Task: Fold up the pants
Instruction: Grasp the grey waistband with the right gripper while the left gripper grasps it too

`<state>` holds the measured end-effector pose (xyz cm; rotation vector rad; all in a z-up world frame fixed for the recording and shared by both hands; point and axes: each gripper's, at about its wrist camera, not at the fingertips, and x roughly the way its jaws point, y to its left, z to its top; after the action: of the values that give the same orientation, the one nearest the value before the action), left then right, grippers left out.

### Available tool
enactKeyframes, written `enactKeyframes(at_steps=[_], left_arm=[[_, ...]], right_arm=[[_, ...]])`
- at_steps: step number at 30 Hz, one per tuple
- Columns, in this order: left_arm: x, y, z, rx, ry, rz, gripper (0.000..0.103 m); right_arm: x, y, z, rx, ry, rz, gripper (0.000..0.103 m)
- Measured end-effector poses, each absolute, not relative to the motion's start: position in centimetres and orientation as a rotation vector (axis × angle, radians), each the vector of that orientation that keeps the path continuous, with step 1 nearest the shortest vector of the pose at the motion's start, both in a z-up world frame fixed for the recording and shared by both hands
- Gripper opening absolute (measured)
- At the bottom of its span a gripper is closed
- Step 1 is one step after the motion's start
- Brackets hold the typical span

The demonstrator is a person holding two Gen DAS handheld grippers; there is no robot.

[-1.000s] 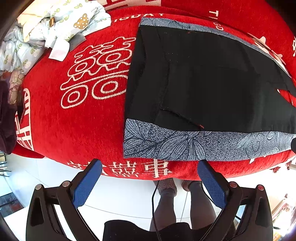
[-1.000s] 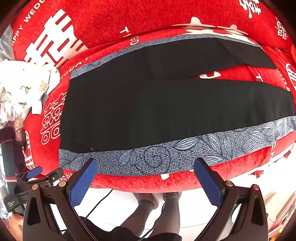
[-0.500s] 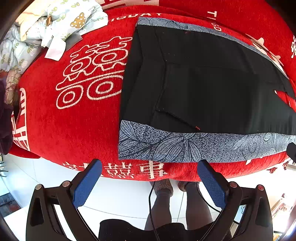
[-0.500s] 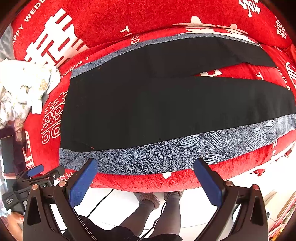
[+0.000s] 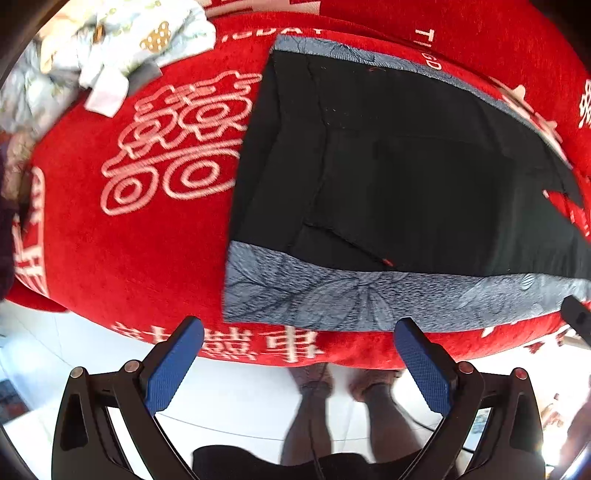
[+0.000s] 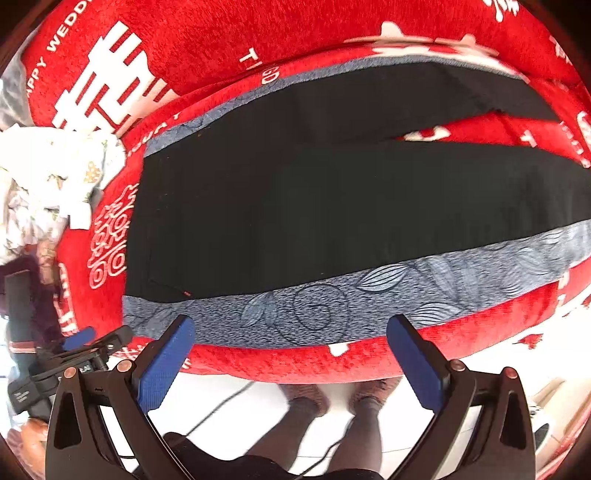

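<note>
Black pants [image 5: 406, 177] with a grey leaf-print stripe [image 5: 354, 299] along the side lie flat on a red sofa seat [image 5: 140, 258], waistband to the left and both legs spread out to the right. In the right wrist view the pants [image 6: 332, 206] stretch across the seat, the two legs parted at the far right. My left gripper [image 5: 299, 328] hovers open just in front of the near striped edge by the waistband. My right gripper [image 6: 291, 325] is open too, close over the near stripe [image 6: 369, 302] farther along the leg. Neither holds anything.
A heap of pale printed cloth [image 5: 110, 48] lies at the sofa's left end. The red backrest [image 6: 258, 33] rises behind the pants. White floor and the person's legs [image 5: 340, 406] are below the sofa's front edge. The left gripper [image 6: 66, 362] shows in the right wrist view.
Both grippers have moved closer to the near striped edge of the pants; the pants themselves have not moved. Both stay open.
</note>
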<state>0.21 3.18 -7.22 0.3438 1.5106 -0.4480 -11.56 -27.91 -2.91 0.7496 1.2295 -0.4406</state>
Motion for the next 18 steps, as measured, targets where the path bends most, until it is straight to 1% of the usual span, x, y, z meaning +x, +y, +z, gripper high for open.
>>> enactKeyframes(at_steps=[3,5,6,7,9,14,18], left_arm=[[0.4,4.0,-8.4,0.219,1.538,-0.464,0.103],[0.5,4.7,-9.5,0.133,1.550,-0.474,0.103],[0.5,5.0,-10.0,0.108,1.557,-0.476,0.103],[0.4,5.4,-10.7,0.070,1.574,-0.487,0.103],[0.1,6.2,-12.0,0.009,1.608,-0.503,0.103],[-1.1,7.7,-15.6,-0.157,1.710,-0.533,0.103],[-0.9,6.9,-16.6,-0.257,1.700,-0.553,0.103]], right_arm=[[-12.2,-28.7,-4.5,0.865,1.196,-0.339,0.103],[-12.8,-29.0,-5.8,0.931,1.178,-0.273,0.101],[-13.1,-29.2,-6.6,0.968,1.175,-0.241,0.098],[-13.5,-29.3,-7.5,1.006,1.171,-0.214,0.089],[-14.5,-29.6,-9.7,1.085,1.179,-0.177,0.080],[-17.5,-30.5,-14.3,1.274,1.166,-0.142,0.080],[-19.1,-31.4,-16.2,1.387,1.088,-0.121,0.080]])
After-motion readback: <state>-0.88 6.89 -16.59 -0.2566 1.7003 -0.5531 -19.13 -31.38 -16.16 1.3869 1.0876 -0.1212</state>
